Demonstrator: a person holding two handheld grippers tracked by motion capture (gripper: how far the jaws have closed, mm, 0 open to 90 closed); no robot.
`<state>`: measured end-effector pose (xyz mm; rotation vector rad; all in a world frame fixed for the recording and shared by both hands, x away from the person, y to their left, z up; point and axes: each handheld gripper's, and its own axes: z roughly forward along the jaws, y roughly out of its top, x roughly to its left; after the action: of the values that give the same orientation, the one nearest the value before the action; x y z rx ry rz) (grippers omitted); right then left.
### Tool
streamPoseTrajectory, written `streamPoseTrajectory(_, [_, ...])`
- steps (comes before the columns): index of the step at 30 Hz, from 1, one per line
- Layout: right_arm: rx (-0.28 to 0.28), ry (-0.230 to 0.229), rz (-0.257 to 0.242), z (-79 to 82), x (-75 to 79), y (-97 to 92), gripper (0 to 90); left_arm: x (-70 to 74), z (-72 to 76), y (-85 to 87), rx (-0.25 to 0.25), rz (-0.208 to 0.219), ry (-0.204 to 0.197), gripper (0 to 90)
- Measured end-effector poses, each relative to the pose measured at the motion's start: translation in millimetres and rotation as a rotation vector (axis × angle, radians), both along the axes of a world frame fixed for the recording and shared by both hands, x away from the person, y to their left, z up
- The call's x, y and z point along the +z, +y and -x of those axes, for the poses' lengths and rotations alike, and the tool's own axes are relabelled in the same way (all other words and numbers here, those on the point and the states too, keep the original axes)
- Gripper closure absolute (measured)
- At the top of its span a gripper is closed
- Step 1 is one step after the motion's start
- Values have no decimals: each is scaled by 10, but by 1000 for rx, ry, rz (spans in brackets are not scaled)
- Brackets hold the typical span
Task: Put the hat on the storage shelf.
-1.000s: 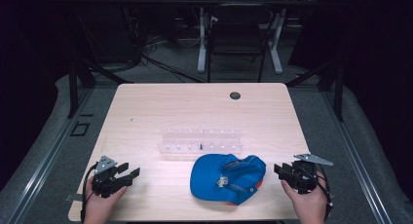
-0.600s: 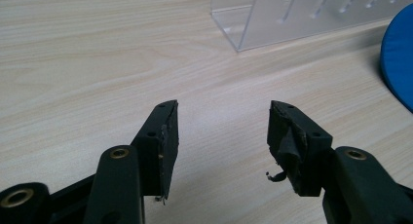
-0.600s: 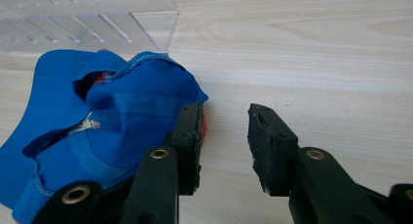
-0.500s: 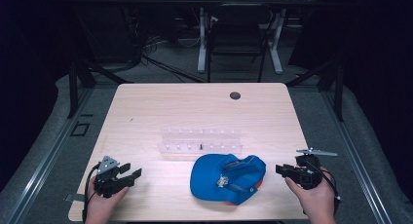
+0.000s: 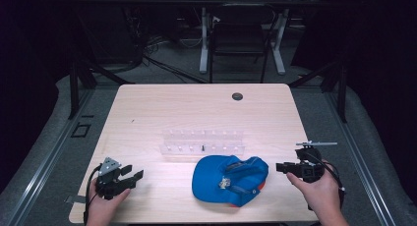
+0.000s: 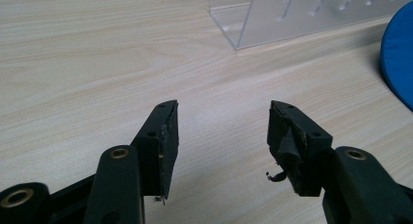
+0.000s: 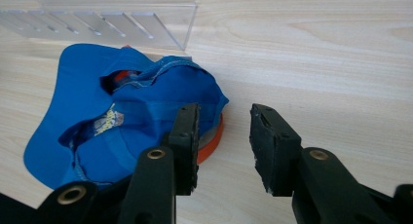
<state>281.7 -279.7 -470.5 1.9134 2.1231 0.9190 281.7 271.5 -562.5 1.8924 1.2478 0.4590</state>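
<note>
Blue cap lying upside down at the near table edge, just in front of the clear rack. It looks soft and light (the crown likely collapses when pinched), so the stiffer brim or stitched rim suits a grip. Right gripper beside it and left gripper well apart, both wide and empty.

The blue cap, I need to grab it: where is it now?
In the high view the blue cap lies near the table's front edge, just before the clear rack, left of the right gripper.

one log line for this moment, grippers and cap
left gripper: open, empty, low over table | right gripper: open, empty, beside cap | blue cap: upside down on table, untouched | clear rack: behind cap
</note>
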Motion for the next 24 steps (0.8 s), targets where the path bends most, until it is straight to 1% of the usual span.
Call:
streamPoseTrajectory(2, [0, 1, -5, -6, 7, 3, 634, 0, 0, -1, 0, 0, -2, 458])
streamPoseTrajectory(3, [6, 15, -11, -23, 30, 8, 634, -1, 0, -2, 0, 0, -2, 458])
streamPoseTrajectory(4, [5, 13, -17, -30, 35, 14, 634, -1, 0, -2, 0, 1, -1, 458])
streamPoseTrajectory(5, [8, 21, -19, -36, 39, 19, 634, -2, -1, -2, 0, 2, 0, 458])
streamPoseTrajectory(8, [17, 31, -7, -48, 55, 33, 634, -7, -3, -6, 1, 3, -1, 458])
streamPoseTrajectory(9, [23, 37, -11, -62, 64, 62, 635, -9, -3, -8, -1, 2, -1, 458])
streamPoseTrajectory(12, [29, 47, -13, -75, 65, 80, 637, -10, -3, -12, -3, -1, 0, 458])
streamPoseTrajectory(13, [35, 59, -17, -88, 65, 106, 637, -11, -4, -14, -3, 0, 1, 458])
streamPoseTrajectory(17, [41, 69, -11, -99, 61, 146, 637, -11, -4, -14, -3, -5, 3, 458])
streamPoseTrajectory(18, [52, 82, -10, -109, 60, 174, 637, -13, -4, -14, -3, -3, 2, 458])
streamPoseTrajectory(20, [55, 87, -10, -121, 54, 202, 637, -12, -4, -14, -3, -3, 2, 458])
streamPoseTrajectory(22, [59, 103, -16, -133, 49, 216, 637, -12, -4, -14, -3, -3, 1, 458])
streamPoseTrajectory(24, [54, 105, -23, -139, 38, 242, 635, -11, -3, -13, -3, -3, 1, 458])
